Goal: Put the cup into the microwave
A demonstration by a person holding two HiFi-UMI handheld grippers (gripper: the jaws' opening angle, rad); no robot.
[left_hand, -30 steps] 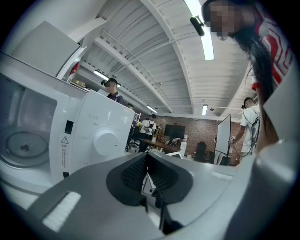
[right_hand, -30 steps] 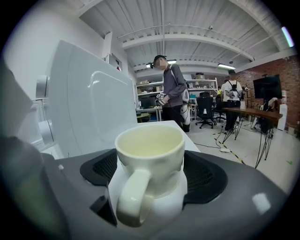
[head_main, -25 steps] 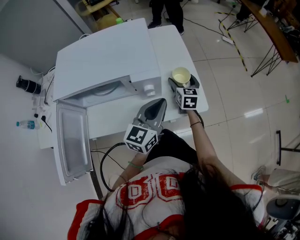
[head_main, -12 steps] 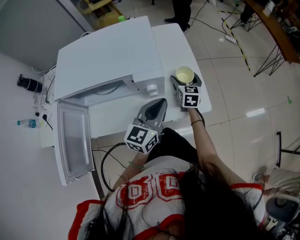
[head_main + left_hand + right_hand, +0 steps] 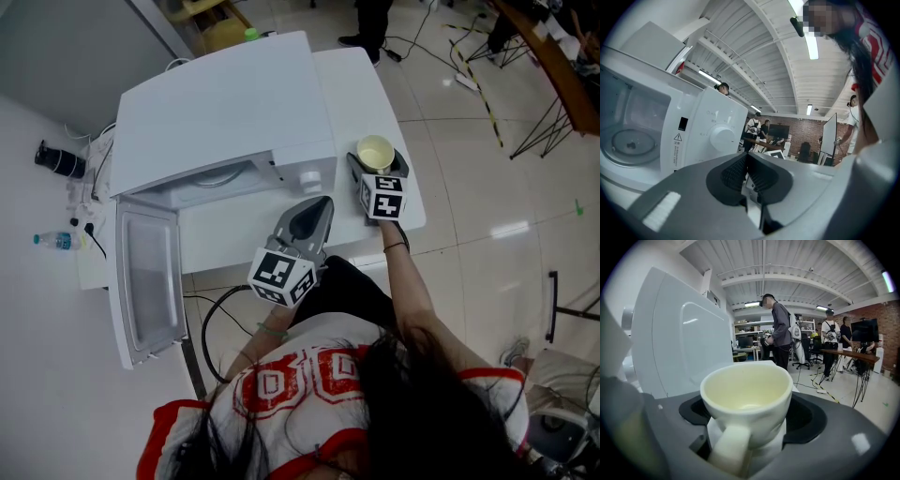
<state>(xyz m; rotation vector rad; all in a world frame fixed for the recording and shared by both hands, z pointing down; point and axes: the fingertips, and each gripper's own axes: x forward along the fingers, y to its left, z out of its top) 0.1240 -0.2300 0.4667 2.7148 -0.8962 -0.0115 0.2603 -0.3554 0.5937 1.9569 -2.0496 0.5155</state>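
Cream cup (image 5: 746, 390) sits on the table (image 5: 234, 239) right of the microwave (image 5: 225, 112), right gripper (image 5: 378, 167) fingers clamped on its sides; left gripper (image 5: 746, 159) fingers closed, empty. Door (image 5: 145, 281) open: lift level, swing left past the dial (image 5: 305, 176) into the cavity (image 5: 220, 183).

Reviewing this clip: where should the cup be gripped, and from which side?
Grip the cup across its round body, below the rim, coming from the handle side as the right tool does. It stands upright, its handle pointing back between the jaws, clear of both side walls.
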